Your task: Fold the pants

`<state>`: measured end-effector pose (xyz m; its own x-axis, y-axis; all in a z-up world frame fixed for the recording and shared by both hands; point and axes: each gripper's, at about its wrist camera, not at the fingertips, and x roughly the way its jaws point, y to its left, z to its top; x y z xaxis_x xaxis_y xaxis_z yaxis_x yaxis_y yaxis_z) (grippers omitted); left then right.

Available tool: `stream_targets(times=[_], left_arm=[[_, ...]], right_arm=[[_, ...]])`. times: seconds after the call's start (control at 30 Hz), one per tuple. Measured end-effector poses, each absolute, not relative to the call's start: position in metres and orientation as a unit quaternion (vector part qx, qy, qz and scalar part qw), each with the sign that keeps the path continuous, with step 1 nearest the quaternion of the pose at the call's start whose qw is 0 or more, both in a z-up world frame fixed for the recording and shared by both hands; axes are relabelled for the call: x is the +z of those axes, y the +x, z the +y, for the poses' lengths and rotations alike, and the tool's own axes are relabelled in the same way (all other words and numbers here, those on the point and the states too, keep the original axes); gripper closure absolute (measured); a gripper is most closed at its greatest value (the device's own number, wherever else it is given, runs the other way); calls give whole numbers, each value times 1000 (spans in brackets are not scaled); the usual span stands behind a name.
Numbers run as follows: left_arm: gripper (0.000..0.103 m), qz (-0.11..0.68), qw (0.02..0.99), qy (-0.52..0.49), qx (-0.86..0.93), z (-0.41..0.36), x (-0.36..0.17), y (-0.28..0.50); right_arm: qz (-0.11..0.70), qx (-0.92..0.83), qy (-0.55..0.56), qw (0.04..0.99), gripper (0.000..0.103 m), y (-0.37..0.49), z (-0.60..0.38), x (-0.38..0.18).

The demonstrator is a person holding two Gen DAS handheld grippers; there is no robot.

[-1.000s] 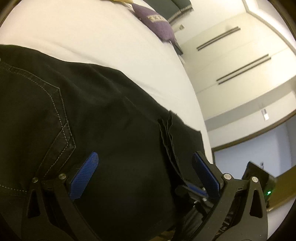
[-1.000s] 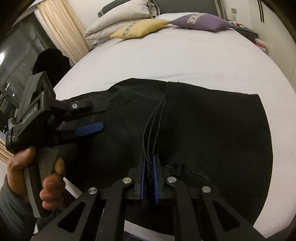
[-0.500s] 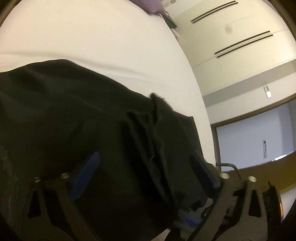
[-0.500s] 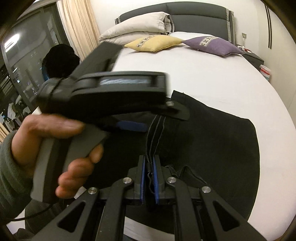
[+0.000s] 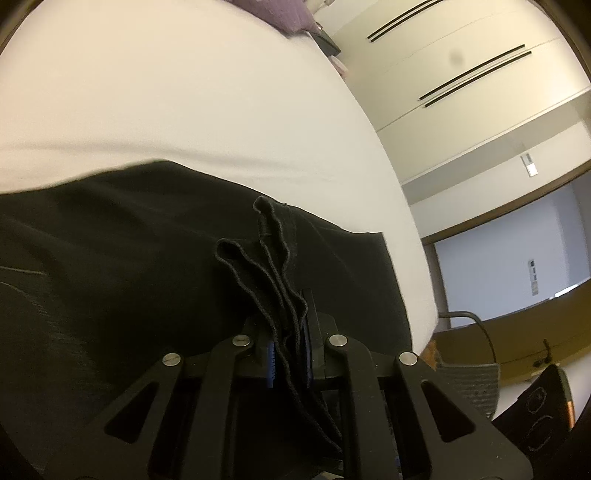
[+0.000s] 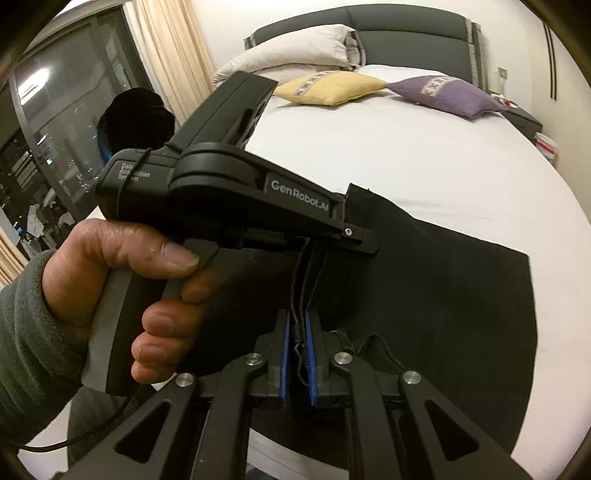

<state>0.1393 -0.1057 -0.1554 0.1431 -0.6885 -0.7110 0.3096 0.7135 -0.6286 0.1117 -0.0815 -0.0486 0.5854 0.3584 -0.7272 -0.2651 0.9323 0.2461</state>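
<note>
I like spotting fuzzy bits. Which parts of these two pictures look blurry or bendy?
Left wrist view: the pants edge against the bed is smeared, and the wall lines curve. Right wrist view: mostly sharp; the bed bulges round, and the window shows night reflections.

Black pants (image 6: 443, 288); white bed sheet (image 6: 424, 158); yellow pillow (image 6: 332, 88), purple pillow (image 6: 447, 94), both with patterned band.

Bedroom: bed (image 6: 424, 162), pillows (image 6: 295, 59), headboard (image 6: 406, 33)
</note>
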Motion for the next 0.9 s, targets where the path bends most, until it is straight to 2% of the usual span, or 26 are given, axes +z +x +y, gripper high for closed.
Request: stream_targets(times=[0.17, 0.33, 0.4, 0.43, 0.47, 0.5, 0.57, 0.67, 0.77, 0.8, 0.9], left_arm=[[94, 559, 753, -156, -311, -79, -160, 141], [92, 577, 745, -161, -293, -77, -195, 144], [91, 575, 740, -185, -296, -67, -201, 144], [89, 574, 741, -188, -294, -62, -199, 143], [86, 569, 751, -178, -283, -57, -191, 139], [78, 562, 761, -166, -277, -55, -184, 136], [72, 546, 789, -134, -250, -48, -166, 129], [55, 519, 824, -104, -202, -40, -138, 123], [54, 483, 827, -120, -260, -65, -111, 110], [49, 479, 825, -112, -278, -79, -109, 105], [46, 497, 806, -70, -315, -129, -128, 91]], right_arm=[[429, 189, 62, 881, 94, 129, -58, -56], [468, 196, 73, 859, 93, 147, -46, -89], [469, 200, 86, 856, 90, 147, -51, -94], [471, 205, 102, 852, 84, 144, -57, -90], [475, 216, 125, 844, 77, 141, -66, -84], [475, 231, 149, 836, 74, 138, -76, -78], [456, 257, 186, 832, 67, 124, -102, -59], [413, 238, 230, 848, 67, 116, -159, -35], [398, 214, 297, 841, 66, 124, -219, -40], [399, 215, 322, 832, 66, 128, -234, -47], [405, 229, 388, 796, 66, 124, -259, -77]])
